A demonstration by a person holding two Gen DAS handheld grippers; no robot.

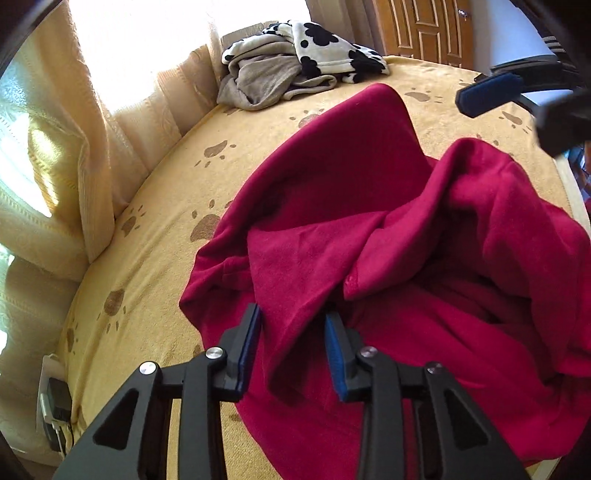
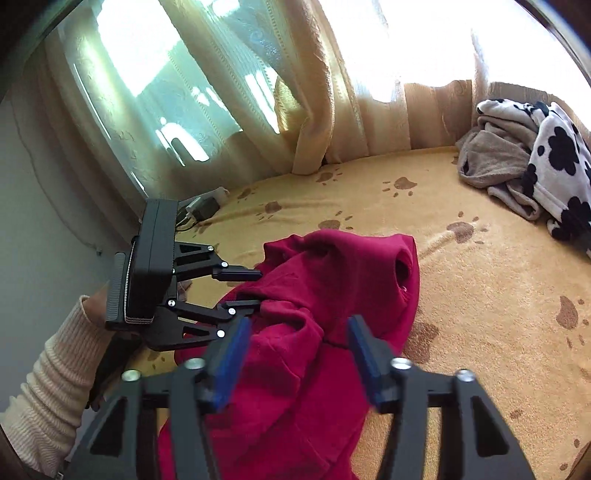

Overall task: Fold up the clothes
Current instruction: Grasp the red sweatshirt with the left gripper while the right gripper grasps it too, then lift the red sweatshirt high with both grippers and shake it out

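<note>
A crimson fleece garment [image 1: 388,236] lies rumpled on the yellow paw-print blanket [image 1: 155,236]; it also shows in the right wrist view [image 2: 295,369]. My left gripper [image 1: 293,332] is open, its blue-padded fingers on either side of a raised fold of the garment without pinching it. In the right wrist view the left gripper [image 2: 255,290] sits at the garment's left edge. My right gripper [image 2: 299,354] is open and hovers above the garment's middle. One right finger [image 1: 487,94] shows at the upper right of the left wrist view.
A heap of grey and black-and-white spotted clothes [image 1: 295,62] lies at the far end of the bed [image 2: 524,173]. Cream curtains [image 1: 55,147] hang along one side. A charger and socket [image 1: 55,410] sit by the bed edge. A wooden door [image 1: 424,26] stands behind.
</note>
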